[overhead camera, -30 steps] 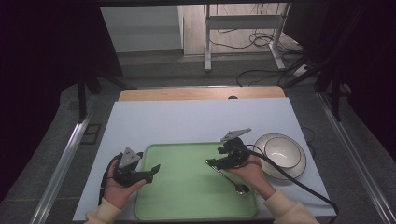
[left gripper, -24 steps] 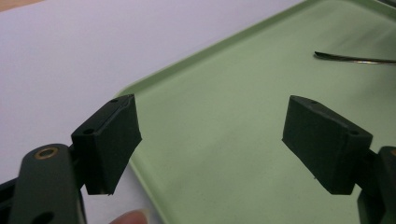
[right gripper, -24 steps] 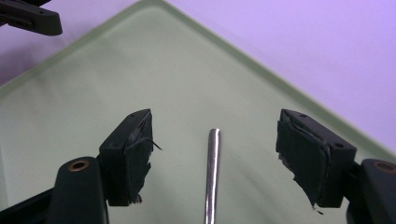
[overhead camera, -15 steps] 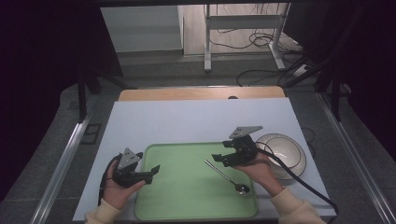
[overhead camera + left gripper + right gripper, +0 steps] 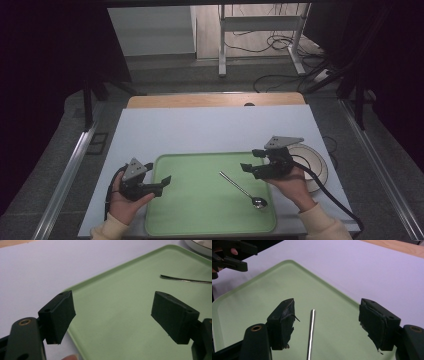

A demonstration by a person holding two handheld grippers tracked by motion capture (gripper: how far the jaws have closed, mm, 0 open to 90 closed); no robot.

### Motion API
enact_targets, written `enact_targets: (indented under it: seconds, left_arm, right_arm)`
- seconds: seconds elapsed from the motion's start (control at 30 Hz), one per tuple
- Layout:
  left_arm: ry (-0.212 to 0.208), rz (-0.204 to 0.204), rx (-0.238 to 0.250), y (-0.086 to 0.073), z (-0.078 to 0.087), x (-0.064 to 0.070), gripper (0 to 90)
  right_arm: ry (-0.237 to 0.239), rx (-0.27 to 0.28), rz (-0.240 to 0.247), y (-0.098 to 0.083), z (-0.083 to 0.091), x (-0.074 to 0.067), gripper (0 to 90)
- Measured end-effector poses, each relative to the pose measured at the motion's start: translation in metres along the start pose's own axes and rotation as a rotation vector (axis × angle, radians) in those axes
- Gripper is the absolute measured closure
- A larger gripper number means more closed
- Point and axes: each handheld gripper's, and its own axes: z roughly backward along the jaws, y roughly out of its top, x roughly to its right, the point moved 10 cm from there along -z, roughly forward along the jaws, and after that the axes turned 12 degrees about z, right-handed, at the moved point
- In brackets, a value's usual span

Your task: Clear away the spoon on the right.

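A metal spoon [image 5: 243, 189] lies on the green tray [image 5: 200, 210], bowl toward the near right corner, handle pointing up-left. My right gripper [image 5: 251, 161] hovers open just right of the handle's end, at the tray's right side. In the right gripper view the spoon handle [image 5: 311, 333] runs up between the wide-apart jaws of the right gripper [image 5: 327, 312], untouched. My left gripper [image 5: 159, 173] is open at the tray's left edge. In the left gripper view, the left gripper [image 5: 112, 307] spans the tray rim [image 5: 82, 283] with nothing between its jaws; the spoon handle [image 5: 185, 280] lies far off.
A white bowl [image 5: 315, 162] stands on the white table [image 5: 210, 130] just right of the tray, behind my right hand; its rim [image 5: 200, 245] shows in the left gripper view. The left gripper [image 5: 229, 255] appears far off in the right gripper view. A wooden strip [image 5: 215, 100] edges the table's far side.
My right gripper has drifted right and slightly back from above the spoon's handle. The spoon stays lying on the tray. The left gripper has not moved.
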Motion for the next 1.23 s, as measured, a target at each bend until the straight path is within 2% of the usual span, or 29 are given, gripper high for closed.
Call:
enact_targets:
  seconds: [0.17,0.27,0.43,0.67,0.83,1.03,1.23]
  left_arm:
    - [0.020,-0.007,-0.010,0.000,0.000,-0.002,18.9]
    - [0.034,-0.025,-0.007,0.002,0.002,-0.001,19.0]
    - [0.037,-0.030,-0.002,0.005,0.005,0.001,19.2]
    - [0.035,-0.028,0.003,0.007,0.008,0.006,19.1]
    - [0.034,-0.034,-0.004,0.006,0.008,0.010,19.1]
    - [0.038,-0.036,-0.003,0.006,0.009,0.009,19.0]
    - [0.041,-0.034,-0.002,0.006,0.010,0.008,19.0]
  right_arm:
    - [-0.050,-0.019,0.012,-0.011,0.018,0.007,29.3]
    - [-0.072,-0.023,0.006,-0.018,0.030,0.010,29.3]
    - [-0.095,0.012,-0.034,-0.032,0.052,0.015,30.8]
    - [-0.153,0.043,-0.088,-0.055,0.082,0.027,30.9]
    - [-0.182,0.061,-0.101,-0.058,0.087,0.033,31.6]
    - [-0.177,0.058,-0.093,-0.058,0.084,0.033,31.6]
    - [-0.166,0.078,-0.085,-0.055,0.082,0.032,30.2]
